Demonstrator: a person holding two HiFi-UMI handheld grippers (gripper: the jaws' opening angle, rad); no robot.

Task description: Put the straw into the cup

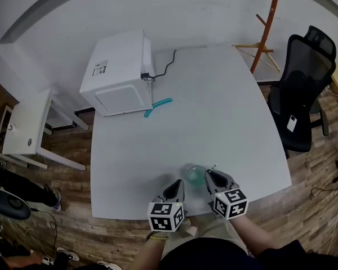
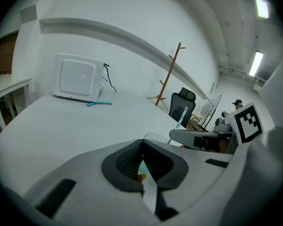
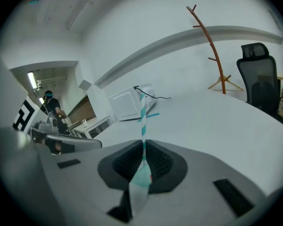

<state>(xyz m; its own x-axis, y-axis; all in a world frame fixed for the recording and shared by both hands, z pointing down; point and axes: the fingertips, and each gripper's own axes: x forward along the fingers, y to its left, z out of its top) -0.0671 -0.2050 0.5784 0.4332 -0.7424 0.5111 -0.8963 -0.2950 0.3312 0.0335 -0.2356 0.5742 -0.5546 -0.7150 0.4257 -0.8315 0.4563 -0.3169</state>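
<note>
A clear, teal-tinted cup (image 1: 196,175) stands near the front edge of the white table (image 1: 214,111), between my two grippers. My left gripper (image 1: 179,185) is at the cup's left side. In the left gripper view its jaws (image 2: 142,147) are shut, with a pale teal sliver of cup wall pinched between the pads and the cup's rim (image 2: 155,137) just beyond them. My right gripper (image 1: 209,176) is at the cup's right side. It is shut (image 3: 143,145) on a teal-and-white striped straw (image 3: 142,112) that stands upright from the jaws. The same straw (image 2: 181,117) shows in the left gripper view.
A white microwave (image 1: 119,72) sits at the table's far left corner, with loose teal straws (image 1: 158,106) lying in front of it. A black office chair (image 1: 301,89) and an orange coat stand (image 1: 267,21) are to the right. A small white side table (image 1: 28,128) stands at the left.
</note>
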